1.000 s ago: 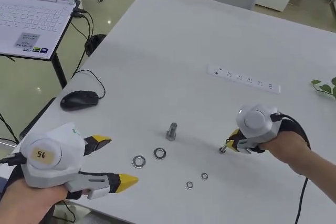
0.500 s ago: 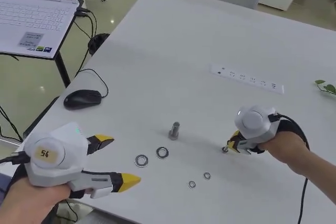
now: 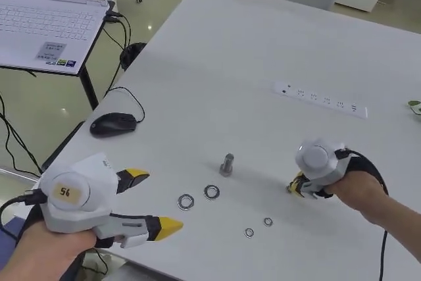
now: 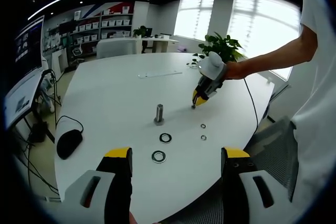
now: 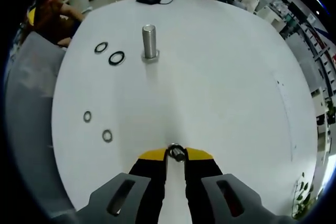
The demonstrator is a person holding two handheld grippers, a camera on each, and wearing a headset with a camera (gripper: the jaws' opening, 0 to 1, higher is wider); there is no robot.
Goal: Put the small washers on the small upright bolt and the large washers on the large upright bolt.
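Open tabletop (image 3: 263, 51) round the large bolt (image 3: 227, 164); large washers (image 3: 211, 192) near it, power strip (image 3: 320, 100) well behind.

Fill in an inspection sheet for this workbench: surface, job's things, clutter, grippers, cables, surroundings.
Surface: white tabletop, flat, matte.
Job's things: large steel upright bolt standing; two large steel washers and two small steel washers lying loose; small steel bolt gripped.
Clutter: black computer mouse; white power strip.
Grippers: left gripper open, empty; right gripper shut on the small steel bolt.
Cables: black mouse cable loops near the table's edge.
Surroundings: open white laptop on a side stand; green potted plant.
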